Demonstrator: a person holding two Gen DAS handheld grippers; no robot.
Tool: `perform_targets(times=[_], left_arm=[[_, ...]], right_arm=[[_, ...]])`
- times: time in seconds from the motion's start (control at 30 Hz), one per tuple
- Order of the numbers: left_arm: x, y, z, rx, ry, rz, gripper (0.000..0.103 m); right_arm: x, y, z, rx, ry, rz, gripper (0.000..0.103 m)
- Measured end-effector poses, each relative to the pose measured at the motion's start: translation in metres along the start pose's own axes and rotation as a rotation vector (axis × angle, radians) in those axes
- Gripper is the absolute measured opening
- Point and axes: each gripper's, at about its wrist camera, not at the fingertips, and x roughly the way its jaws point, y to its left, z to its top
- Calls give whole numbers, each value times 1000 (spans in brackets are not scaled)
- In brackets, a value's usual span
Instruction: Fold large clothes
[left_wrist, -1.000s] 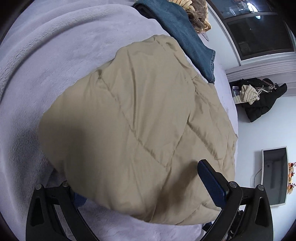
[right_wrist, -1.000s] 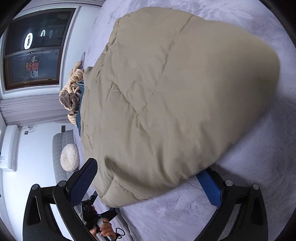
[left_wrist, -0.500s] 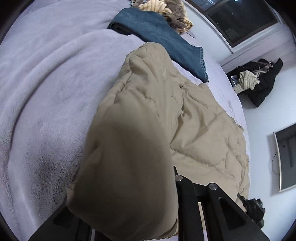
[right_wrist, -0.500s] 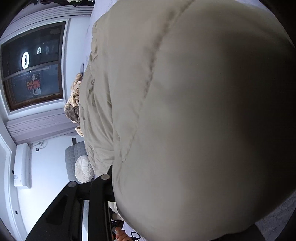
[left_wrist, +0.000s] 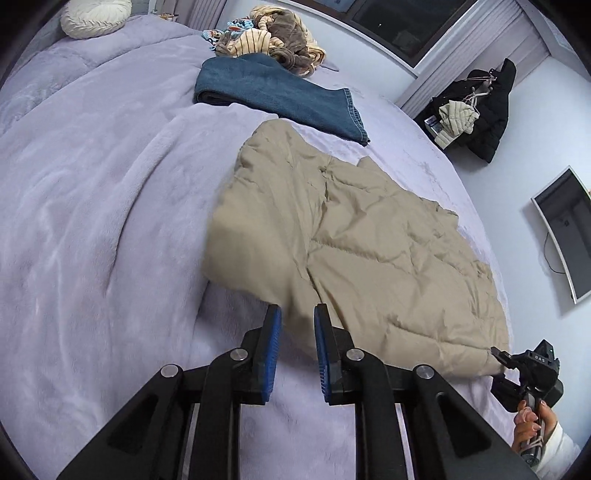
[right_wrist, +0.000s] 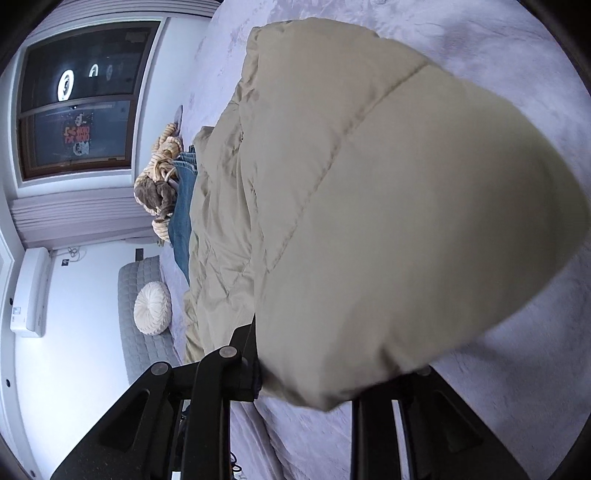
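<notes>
A beige quilted jacket (left_wrist: 369, 229) lies spread on a lavender blanket (left_wrist: 92, 184) that covers the bed. My left gripper (left_wrist: 297, 321) is shut on the jacket's near left corner, the fabric pinched between its blue pads and lifted a little. In the left wrist view, my right gripper (left_wrist: 498, 358), held by a hand, grips the jacket's near right corner. In the right wrist view the jacket (right_wrist: 369, 203) bulges over the right gripper (right_wrist: 310, 384) and hides its fingertips. Its jaws are closing, with the fabric between them.
Folded blue jeans (left_wrist: 280, 96) lie beyond the jacket, with a heap of striped and brown clothes (left_wrist: 273, 40) behind them. A round white cushion (left_wrist: 92, 16) sits at the head of the bed. A black coat (left_wrist: 484, 107) hangs by the wall, near a wall screen (left_wrist: 569, 229).
Both grippers stood open around the jacket's near edge and have closed on it. The left one has risen and rolled, pulling its corner up, so more of the bed shows.
</notes>
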Motion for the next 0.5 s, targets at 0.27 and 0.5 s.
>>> perform_targets(times=[0.27,0.5], left_arm=[[10,34,-52,-279,70,22,28],[26,50,-34,-354,-6,26,103]], right_arm=[[-28,-29,-22,53,39,9,21],[-8,-31,-11,33,47,56,91]])
